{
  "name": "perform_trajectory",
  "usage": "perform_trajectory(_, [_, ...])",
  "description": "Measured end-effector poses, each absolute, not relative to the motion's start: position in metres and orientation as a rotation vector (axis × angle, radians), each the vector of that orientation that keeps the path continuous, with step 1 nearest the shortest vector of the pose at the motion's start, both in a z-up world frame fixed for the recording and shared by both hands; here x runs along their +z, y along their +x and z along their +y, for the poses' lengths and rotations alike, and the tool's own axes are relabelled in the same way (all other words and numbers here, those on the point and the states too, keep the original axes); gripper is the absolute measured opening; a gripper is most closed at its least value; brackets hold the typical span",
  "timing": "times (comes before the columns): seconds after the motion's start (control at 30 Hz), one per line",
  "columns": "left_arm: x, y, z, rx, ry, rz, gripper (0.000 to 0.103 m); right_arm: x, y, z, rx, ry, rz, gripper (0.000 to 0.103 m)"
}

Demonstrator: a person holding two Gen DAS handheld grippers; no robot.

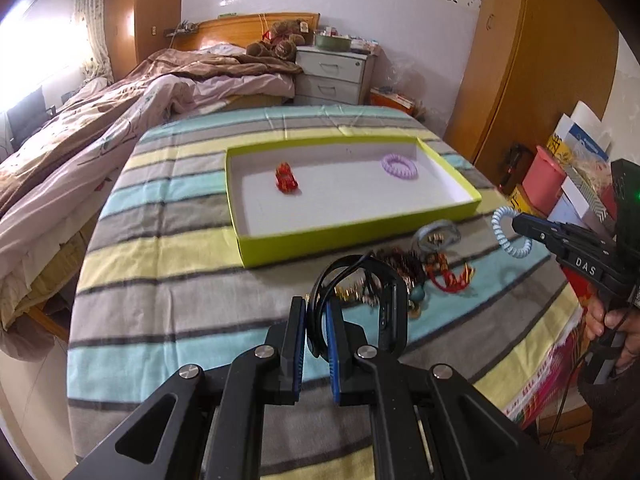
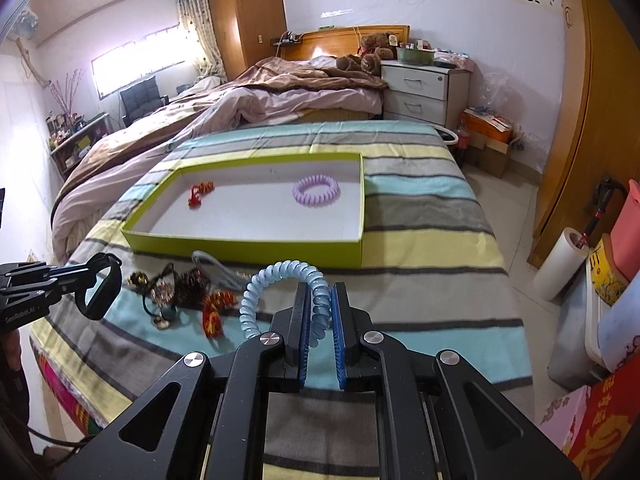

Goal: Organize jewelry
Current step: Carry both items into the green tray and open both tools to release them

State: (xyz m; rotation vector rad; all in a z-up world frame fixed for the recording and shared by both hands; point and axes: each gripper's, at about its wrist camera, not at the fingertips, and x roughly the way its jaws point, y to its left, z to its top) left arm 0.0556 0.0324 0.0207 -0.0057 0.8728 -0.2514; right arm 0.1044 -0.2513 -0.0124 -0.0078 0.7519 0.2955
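Between the two raised grippers lies the one crowded patch of the striped cloth (image 2: pixel 420 240): a heap of jewelry (image 2: pixel 180 292) just before the near wall of the green tray (image 2: pixel 248 248), so anything coming in low from the front meets that heap first — and then the wall. The tray's white floor stands mostly bare, with only a red ornament (image 2: pixel 200 193) near its left end and a purple coil ring (image 2: pixel 316 189) toward the right, well apart, leaving open room between them and along the near side. The cloth left and right of the tray is bare — the bed (image 2: pixel 240 96) crowds the left edge.
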Motion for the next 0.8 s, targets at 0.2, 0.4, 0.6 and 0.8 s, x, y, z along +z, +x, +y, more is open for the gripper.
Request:
perform_trajectory(0.2, [0.031, 0.081, 0.035, -0.239, -0.013, 0.852, 0.01, 0.001, 0.122, -0.244, 0.304, 0.001, 0.734, 0.011])
perform_trajectory(0.4, [0.039, 0.108, 0.036, -0.23, -0.007, 0.842, 0.01, 0.007, 0.145, -0.234, 0.317, 0.006, 0.733, 0.011])
perform_trajectory(0.6, [0.038, 0.137, 0.037, -0.21, -0.011, 0.852, 0.01, 0.008, 0.176, -0.223, 0.32, 0.012, 0.752, 0.011])
perform_trajectory(0.8, [0.027, 0.166, 0.035, -0.195, -0.013, 0.885, 0.01, 0.005, 0.207, -0.208, 0.326, -0.009, 0.775, 0.011])
